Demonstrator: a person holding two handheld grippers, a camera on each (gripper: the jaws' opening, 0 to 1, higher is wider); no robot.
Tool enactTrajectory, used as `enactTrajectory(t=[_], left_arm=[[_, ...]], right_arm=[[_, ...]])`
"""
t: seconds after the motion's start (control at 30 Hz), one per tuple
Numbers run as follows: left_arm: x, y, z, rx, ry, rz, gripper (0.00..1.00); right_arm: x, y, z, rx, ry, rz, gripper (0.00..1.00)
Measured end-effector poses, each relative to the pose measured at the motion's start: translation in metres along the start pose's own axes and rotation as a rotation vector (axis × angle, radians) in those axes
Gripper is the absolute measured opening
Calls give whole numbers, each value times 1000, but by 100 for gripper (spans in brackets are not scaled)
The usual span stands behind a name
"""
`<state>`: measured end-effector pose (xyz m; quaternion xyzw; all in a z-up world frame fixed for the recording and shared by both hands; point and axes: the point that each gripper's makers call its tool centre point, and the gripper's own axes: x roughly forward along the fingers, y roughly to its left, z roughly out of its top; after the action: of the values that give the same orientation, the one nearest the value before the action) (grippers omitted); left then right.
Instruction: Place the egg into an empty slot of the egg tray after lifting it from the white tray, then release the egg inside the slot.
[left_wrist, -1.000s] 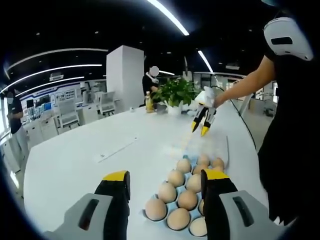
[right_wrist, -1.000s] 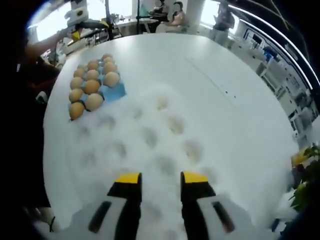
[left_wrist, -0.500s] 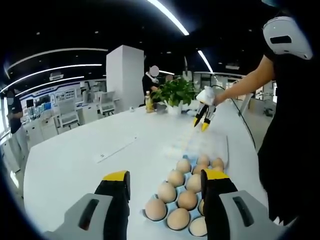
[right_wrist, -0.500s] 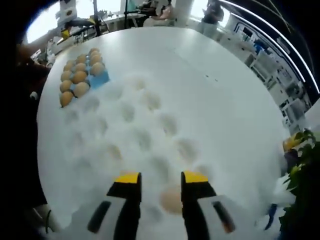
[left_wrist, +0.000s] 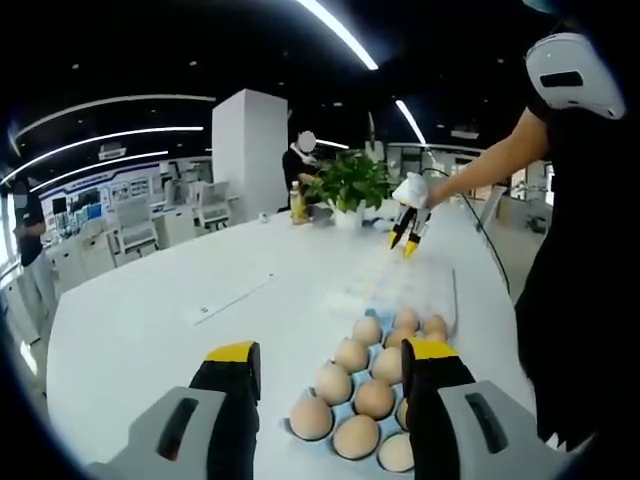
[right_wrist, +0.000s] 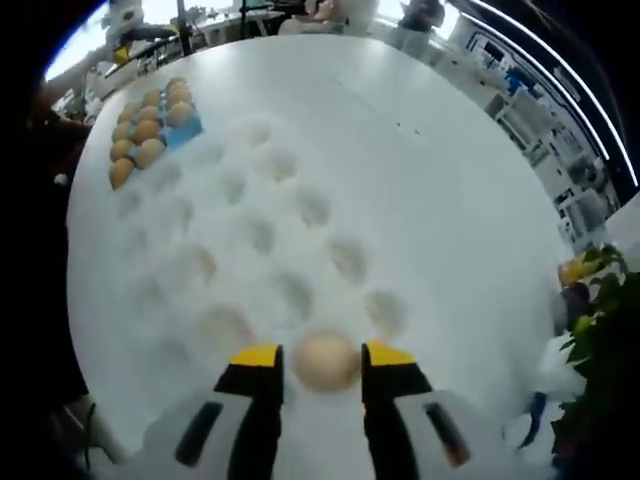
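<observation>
The round white table (right_wrist: 440, 190) runs out ahead of both tools. On it, straight ahead of the right gripper (right_wrist: 325, 357), lies the pale white dimpled tray (right_wrist: 250, 240); beyond its far end sits the blue egg tray (right_wrist: 150, 125), packed with brown eggs.

The one that matters is the single pale, rounded egg (right_wrist: 325, 360), lying in the white tray's nearest dimple — directly between the right gripper's yellow tips, which stand apart on either side of it. Whether the pads touch the shell I cannot tell; its long axis is not readable from here.

The left gripper (left_wrist: 332, 355), jaws apart and empty, hovers just before the blue egg tray (left_wrist: 345, 405) — well apart from the egg, so the right is plainly nearer.
</observation>
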<state>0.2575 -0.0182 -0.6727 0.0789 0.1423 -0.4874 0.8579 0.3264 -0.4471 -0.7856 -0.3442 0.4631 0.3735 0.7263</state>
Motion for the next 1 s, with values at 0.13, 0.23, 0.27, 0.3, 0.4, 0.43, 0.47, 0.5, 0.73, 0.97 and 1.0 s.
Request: enactTrajectory(t=[0.13,0.23,0.27,0.3,0.4,0.43,0.47,0.5,0.73,0.97,1.0], left_arm=[[0,0,0,0,1,1,57],[1,0,0,-1,2,-1,57],[1,0,-1,-2,1,-1,57],[1,0,-1,-4,1,-2,57],[1,0,-1,-7,4,-2,57],[1,0,-2,-8,6,-2,57],[1,0,-3,-9,9,-1,56],[0,0,-4,-9,13,-1,56],[-3,2,-3,-11,19,6,55],[-3,5,-3,-16,10,17,55],[-3,5,-3,-15,10,15,55]], right_arm=[[0,-2,-6,-22,34,-1,30],[3,-4,-10,-34,56,6,29],[3,-4,-8,-29,54,16,29],[4,-4,-9,-33,62,25,30],[5,-2,-9,-59,83,54,29],[6,1,-10,-42,96,81,27],[8,1,-10,-20,98,82,27],[9,0,-9,-30,110,90,27],[12,6,-11,-89,175,145,27],[10,9,-7,-117,238,75,25],[8,11,-7,-104,233,77,25]])
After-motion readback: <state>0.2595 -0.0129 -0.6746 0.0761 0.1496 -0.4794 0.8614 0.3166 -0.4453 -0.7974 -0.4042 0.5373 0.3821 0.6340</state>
